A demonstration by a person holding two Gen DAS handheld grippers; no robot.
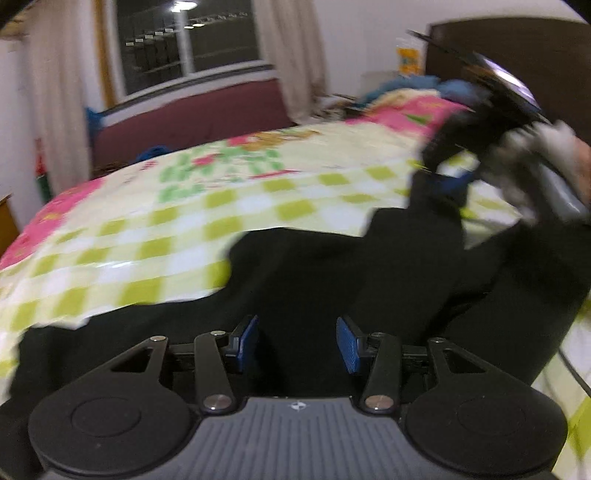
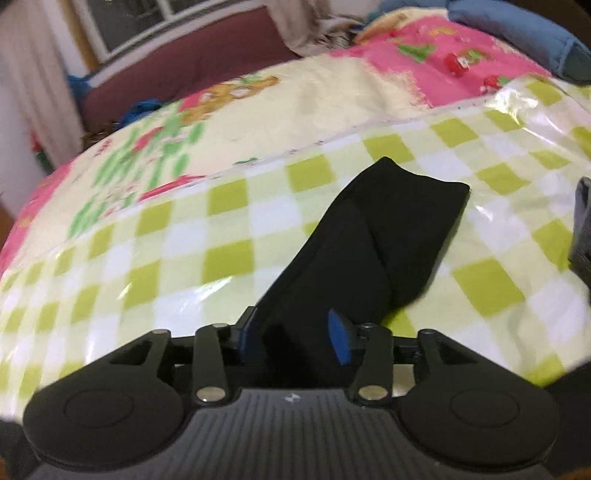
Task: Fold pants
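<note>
Black pants (image 1: pixel 314 266) lie spread over the near part of the bed in the left wrist view. My left gripper (image 1: pixel 301 341) hovers over them, blue pads apart and nothing pinched. At the upper right a gloved hand (image 1: pixel 532 158) holds my blurred right gripper (image 1: pixel 454 182) over a raised end of the pants. In the right wrist view a folded black pant leg (image 2: pixel 388 236) runs from the checked cover back between the pads of the right gripper (image 2: pixel 295 338). Those jaws stand apart, and the right pad's blue face is bare.
The bed has a green-and-white checked plastic cover (image 2: pixel 147 240) over a pink and cream quilt (image 2: pixel 424 74). Blue bedding (image 2: pixel 517 33) is piled at the head by a dark headboard (image 1: pixel 517 55). A grey object (image 2: pixel 583 229) shows at the right edge. A window (image 1: pixel 184 40) and maroon bench (image 1: pixel 184 122) lie beyond.
</note>
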